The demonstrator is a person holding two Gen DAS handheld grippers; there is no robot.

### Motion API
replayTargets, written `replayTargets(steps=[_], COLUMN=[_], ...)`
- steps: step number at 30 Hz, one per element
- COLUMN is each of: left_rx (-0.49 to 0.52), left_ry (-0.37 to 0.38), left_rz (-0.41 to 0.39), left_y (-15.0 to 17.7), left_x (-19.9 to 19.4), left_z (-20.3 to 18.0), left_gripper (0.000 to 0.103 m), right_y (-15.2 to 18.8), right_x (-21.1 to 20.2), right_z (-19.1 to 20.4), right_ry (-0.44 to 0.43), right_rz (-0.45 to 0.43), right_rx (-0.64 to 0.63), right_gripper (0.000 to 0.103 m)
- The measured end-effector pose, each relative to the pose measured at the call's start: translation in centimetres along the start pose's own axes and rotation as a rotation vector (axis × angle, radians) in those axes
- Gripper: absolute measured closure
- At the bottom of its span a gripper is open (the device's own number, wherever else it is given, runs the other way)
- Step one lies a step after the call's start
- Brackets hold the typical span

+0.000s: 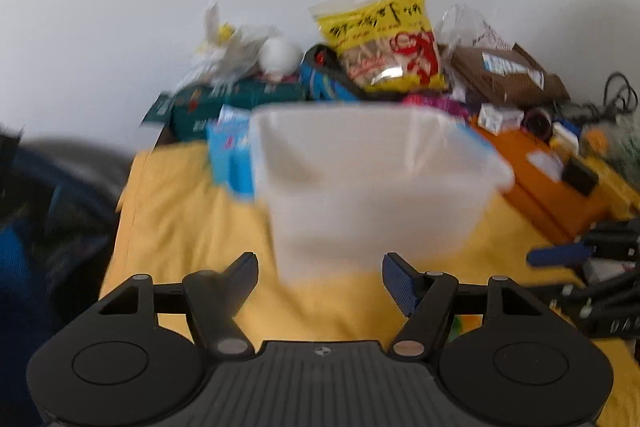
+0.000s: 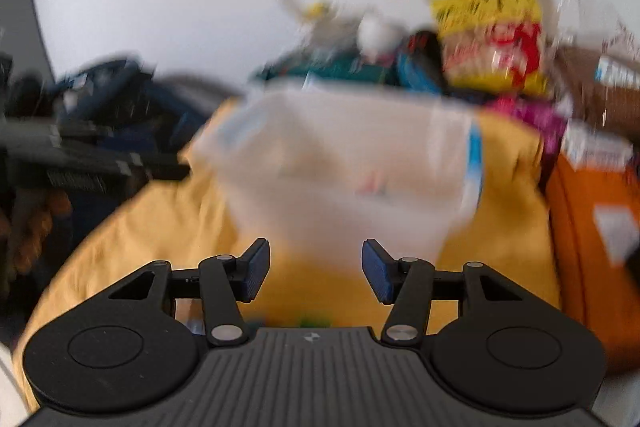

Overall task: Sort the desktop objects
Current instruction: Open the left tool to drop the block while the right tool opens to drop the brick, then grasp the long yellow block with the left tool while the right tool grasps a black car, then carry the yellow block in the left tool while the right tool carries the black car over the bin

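I have both grippers pointed down at the white plastic tub [image 1: 372,183] that stands on the yellow cloth [image 1: 188,227] covering the worktop, close ahead of both cameras and blurred in each. My left gripper [image 1: 320,279] has its jaws spread wide with nothing between them; my right gripper [image 2: 314,269] has its jaws apart too, somewhat narrower, and likewise empty. Neither touches the tub.

I judge the tub to be light, thin-walled and fairly stiff, with smooth sides that would slip under the pads. Its walls taper toward the base, so a squeeze on the side would tend to slide off. The rolled rim [image 1: 496,167] looks like the best hold: I would pinch one wall from above, one pad inside and one outside, just under the lip. Whether anything lies inside I cannot tell through the blur, so I would lift it gently and keep it level.

Behind the tub the clutter piles against the wall: a yellow snack bag [image 1: 384,39], crinkly and soft, a blue carton [image 1: 230,155] just beside the tub's left side, and an orange box [image 1: 560,183] to the right.
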State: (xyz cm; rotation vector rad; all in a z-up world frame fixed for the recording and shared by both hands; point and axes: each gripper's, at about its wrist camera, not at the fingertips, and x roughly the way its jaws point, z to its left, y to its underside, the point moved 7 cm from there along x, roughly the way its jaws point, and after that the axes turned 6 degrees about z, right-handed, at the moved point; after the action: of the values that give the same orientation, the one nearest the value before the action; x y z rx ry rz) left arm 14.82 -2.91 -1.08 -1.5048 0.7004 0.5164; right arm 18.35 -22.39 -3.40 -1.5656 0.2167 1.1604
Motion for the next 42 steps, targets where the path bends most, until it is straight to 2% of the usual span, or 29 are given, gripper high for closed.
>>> replayTargets(steps=[2, 6, 11, 13, 20, 21, 25, 29, 35, 42], left_rx=[0.023, 0.061, 0.144, 0.159, 0.205, 0.21, 0.209, 0.205, 0.149, 0.034], left_ry=[0.02, 0.04, 0.051, 0.035, 0.062, 0.071, 0.101, 0.102, 0.107, 0.084], left_rz=[0.029, 0.118, 0.164, 0.181, 0.206, 0.214, 0.218, 0.203, 0.173, 0.105], left_y=[3.4, 8.5, 10.9, 11.5, 12.8, 12.9, 13.0, 12.9, 11.8, 7.6], left_x=[-0.5, 0.3, 2.0, 2.8, 4.4, 4.5, 4.4, 4.1, 2.7, 0.3], left_z=[-0.9, -2.5, -3.9, -4.1, -5.3, -5.4, -5.5, -5.4, -4.6, -3.0], left_gripper=[0.031, 0.031, 0.031, 0.031, 0.033, 0.033, 0.048, 0.049, 0.049, 0.049], right_y=[3.9, 7.9, 8.7, 8.9, 8.6, 8.5, 8.2, 8.2, 8.2, 6.2], right_x=[0.9, 2.2, 3.3, 3.3, 4.2, 4.5, 5.8, 7.0, 5.4, 1.0], right_z=[1.3, 3.2, 3.9, 3.7, 3.8, 3.8, 4.1, 4.2, 4.1, 3.2], right_ry=[-0.027, -0.047, -0.033, -0.031, -0.03, -0.031, -0.034, -0.02, -0.039, -0.068], right_rz=[0.07, 0.152, 0.179, 0.181, 0.181, 0.181, 0.195, 0.211, 0.175, 0.07], right_rx=[0.0, -0.034, -0.063, -0.057, -0.07, -0.071, -0.075, -0.074, -0.06, 0.026], right_gripper=[0.048, 0.048, 0.049, 0.049, 0.049, 0.049, 0.052, 0.069, 0.07, 0.07])
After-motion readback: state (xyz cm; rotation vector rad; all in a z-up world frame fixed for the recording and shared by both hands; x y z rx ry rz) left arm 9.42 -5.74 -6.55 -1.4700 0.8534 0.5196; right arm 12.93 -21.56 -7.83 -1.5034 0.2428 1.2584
